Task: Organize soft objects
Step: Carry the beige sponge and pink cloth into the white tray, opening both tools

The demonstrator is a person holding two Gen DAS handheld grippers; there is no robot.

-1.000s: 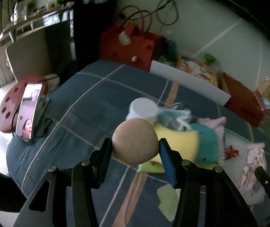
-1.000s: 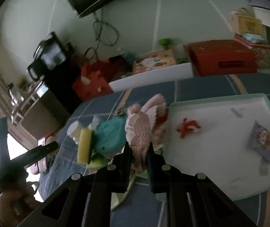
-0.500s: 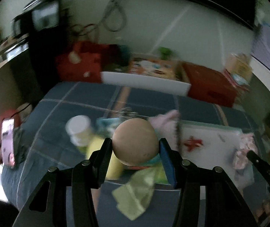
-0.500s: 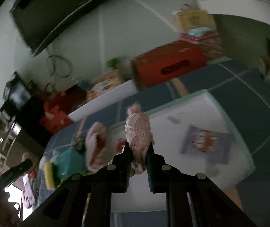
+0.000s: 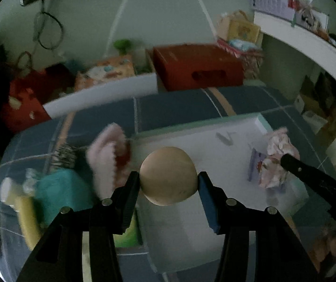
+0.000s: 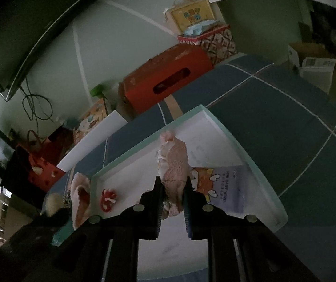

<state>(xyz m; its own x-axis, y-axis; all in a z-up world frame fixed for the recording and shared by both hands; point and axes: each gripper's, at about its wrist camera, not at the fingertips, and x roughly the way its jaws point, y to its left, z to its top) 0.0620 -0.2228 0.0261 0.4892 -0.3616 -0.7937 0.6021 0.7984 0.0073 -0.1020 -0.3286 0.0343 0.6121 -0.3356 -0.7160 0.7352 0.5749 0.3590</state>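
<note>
Beige ball (image 5: 168,185) clamped in left gripper (image 5: 168,189), one pink cloth (image 6: 174,164) pinched in right gripper (image 6: 173,196), both above one white tray (image 6: 234,138).

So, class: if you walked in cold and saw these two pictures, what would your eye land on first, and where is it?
First, the tan ball dead centre in the left wrist view, pinched in the left tool above the white tray. Next, the pink patterned cloth gripped by the right tool, held over the same tray near a purple cartoon packet. Behind, a red box sits by the wall.
</note>
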